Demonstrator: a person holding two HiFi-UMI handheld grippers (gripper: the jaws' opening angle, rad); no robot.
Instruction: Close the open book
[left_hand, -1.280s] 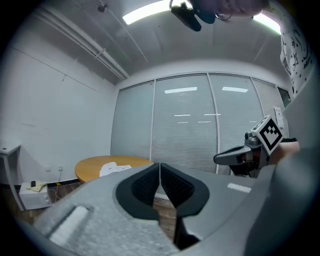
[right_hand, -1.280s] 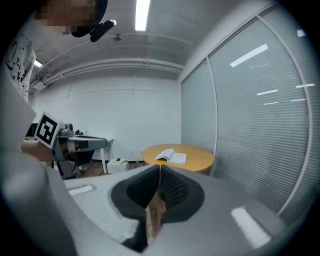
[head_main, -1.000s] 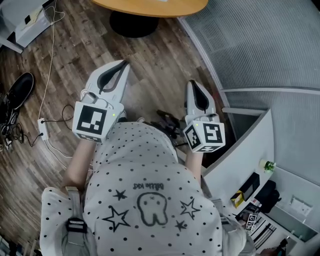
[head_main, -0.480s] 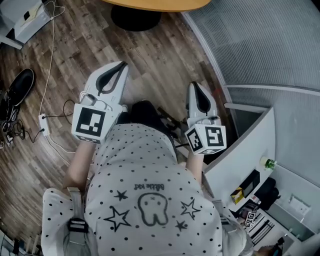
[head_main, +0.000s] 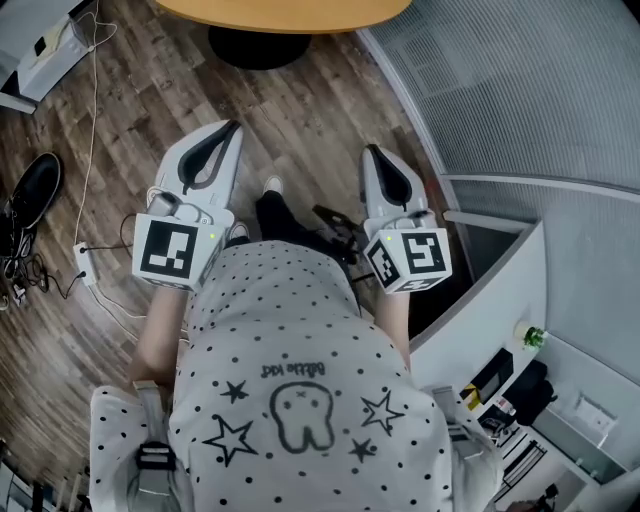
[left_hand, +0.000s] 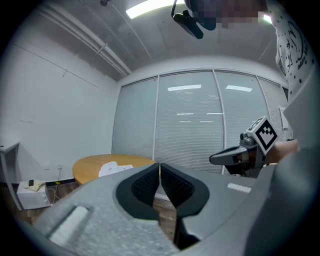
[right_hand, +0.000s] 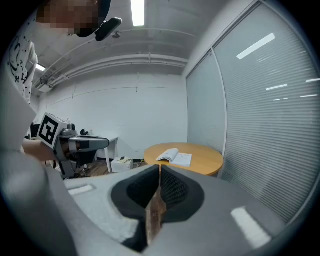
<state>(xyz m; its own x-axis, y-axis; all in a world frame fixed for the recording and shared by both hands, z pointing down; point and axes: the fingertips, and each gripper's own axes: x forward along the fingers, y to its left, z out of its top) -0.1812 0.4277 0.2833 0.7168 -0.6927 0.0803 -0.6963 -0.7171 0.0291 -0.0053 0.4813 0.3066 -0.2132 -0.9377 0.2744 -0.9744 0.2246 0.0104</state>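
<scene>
Only real text: 1 short line on the shirt (head_main: 300, 330), just above the tooth drawing (head_main: 303, 418) in pic, seen upside down. 2 words (head_main: 292, 371); one looks like "kid", other not clear.

Well above tooth, L & R: left gripper (head_main: 233, 127) cube (head_main: 167, 250) and right gripper (head_main: 368, 151) cube (head_main: 410, 258) carry b/w square code marks, no letters or nos.

Open book (right_hand: 175, 157) on round table (right_hand: 200, 161): print too small to read.

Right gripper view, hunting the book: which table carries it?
The round wooden table by the glass wall; the open book lies there, not on the white desk.
</scene>
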